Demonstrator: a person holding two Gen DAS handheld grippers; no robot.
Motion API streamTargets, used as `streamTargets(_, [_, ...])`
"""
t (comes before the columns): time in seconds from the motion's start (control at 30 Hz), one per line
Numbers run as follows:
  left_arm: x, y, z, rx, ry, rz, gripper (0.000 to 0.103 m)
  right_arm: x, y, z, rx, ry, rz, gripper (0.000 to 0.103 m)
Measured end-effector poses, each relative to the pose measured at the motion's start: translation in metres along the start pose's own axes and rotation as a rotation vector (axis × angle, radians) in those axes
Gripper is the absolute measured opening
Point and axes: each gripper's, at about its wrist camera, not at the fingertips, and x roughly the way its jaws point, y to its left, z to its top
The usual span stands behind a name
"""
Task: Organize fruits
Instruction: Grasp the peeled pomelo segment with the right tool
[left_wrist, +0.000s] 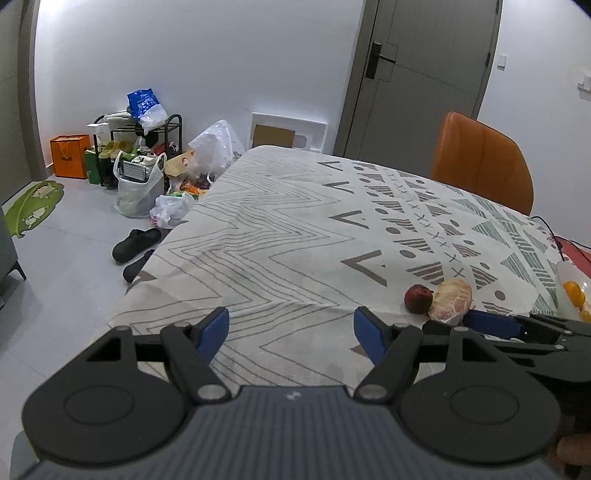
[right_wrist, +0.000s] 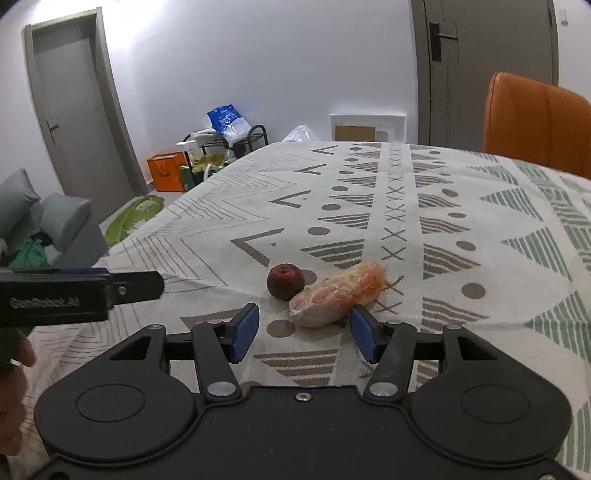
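Each claw is matte black plastic with blue pads on its fingertips (left_wrist: 216, 328), round pivot discs and silver screws at the linkage joints. The left claw (left_wrist: 291, 332) has a ribbed grey body; the right claw (right_wrist: 303, 334) has a black one. Pale lettering marks one side.

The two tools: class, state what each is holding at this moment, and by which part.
Nothing is held. The left tool is open over bare tablecloth; the right tool is open, its fingers either side of the wrapped peeled fruit, not gripping it.
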Motion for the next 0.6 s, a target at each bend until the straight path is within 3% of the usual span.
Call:
streamTargets(0.13, [-0.001,-0.001,0.000,0.000,-0.004,-0.004,0.073,0.002,0.000,0.001,-0.007,-0.001,-0.033,0.051])
streamTargets(0.2, [-0.002,-0.003,0.001,0.004,-0.008,-0.008,0.073,0.002,-0.002,0.001,-0.008,-0.005,-0.058,0.039])
streamTargets(0.37, [0.001,-0.006,0.002,0.007,-0.008,-0.023,0.073,-0.004,-0.012,0.000,0.008,-0.007,-0.069,0.022])
streamTargets(0.6, [0.006,-0.021,0.004,0.028,-0.011,-0.050,0.073,-0.018,-0.032,-0.007,0.050,-0.010,-0.079,0.018])
